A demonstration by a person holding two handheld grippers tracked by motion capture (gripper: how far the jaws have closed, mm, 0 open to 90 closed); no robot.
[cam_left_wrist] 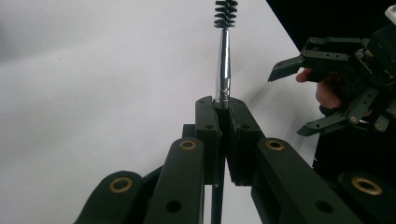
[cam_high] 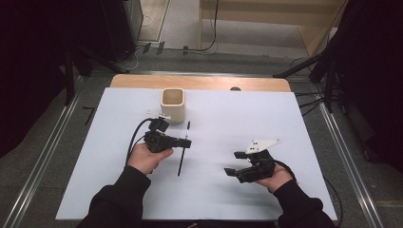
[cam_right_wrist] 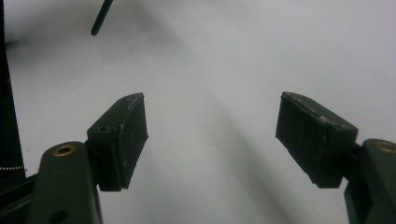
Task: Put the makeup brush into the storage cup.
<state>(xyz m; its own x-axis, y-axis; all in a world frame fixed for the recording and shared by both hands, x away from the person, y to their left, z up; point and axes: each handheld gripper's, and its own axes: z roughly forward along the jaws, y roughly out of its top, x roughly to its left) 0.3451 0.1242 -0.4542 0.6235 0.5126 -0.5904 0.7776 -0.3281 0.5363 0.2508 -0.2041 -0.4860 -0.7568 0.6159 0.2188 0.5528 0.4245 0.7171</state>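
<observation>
High view, left tool [cam_high: 186, 141]: clamped on brush [cam_high: 182, 156].
Right tool [cam_high: 229, 170]: wide open, empty.
Technique: keep brush upright toward cup [cam_high: 172, 105].

We see a cream, square-mouthed cup [cam_high: 172, 104] standing upright toward the far side of the white table sheet [cam_high: 247, 118], left of centre. Beyond the sheet a strip of wooden tabletop [cam_high: 199, 83] runs along the far edge. On the grey floor farther back, black cables [cam_high: 209, 45] trail beside a pale wooden platform [cam_high: 266, 19].
</observation>
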